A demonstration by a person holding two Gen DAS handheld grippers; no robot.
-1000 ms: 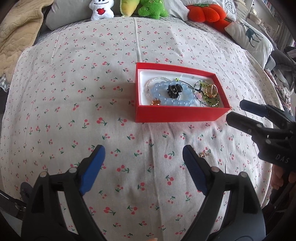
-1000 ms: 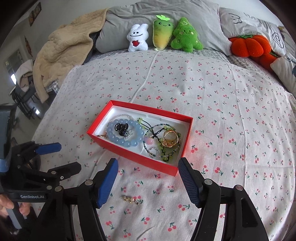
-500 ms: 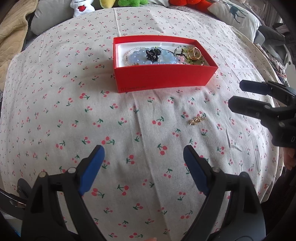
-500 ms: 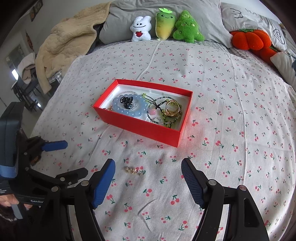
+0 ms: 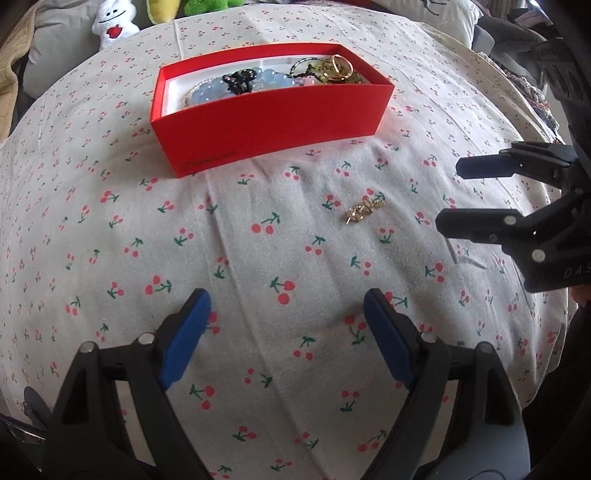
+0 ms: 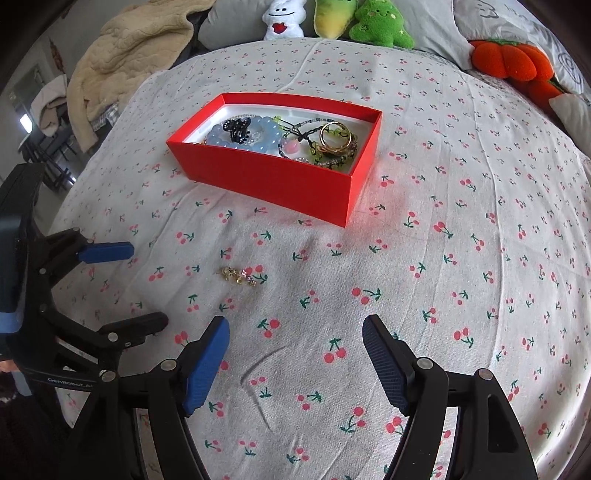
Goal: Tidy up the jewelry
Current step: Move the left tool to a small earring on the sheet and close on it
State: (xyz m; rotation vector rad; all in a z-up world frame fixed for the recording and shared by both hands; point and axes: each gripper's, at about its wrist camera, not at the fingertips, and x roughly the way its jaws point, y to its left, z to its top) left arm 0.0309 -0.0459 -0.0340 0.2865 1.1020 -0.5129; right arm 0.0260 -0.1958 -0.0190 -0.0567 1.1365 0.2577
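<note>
The left tongs hung wide open and empty over the cherry-print bed, jaws having just narrowed slightly. A small gold earring lay loose on the sheet before the red jewelry box, between both tools. The right tongs gaped, empty.

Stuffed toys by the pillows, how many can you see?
4: white toy, yellow-green toy, green toy, orange toy at right. Others may be hidden.
</note>
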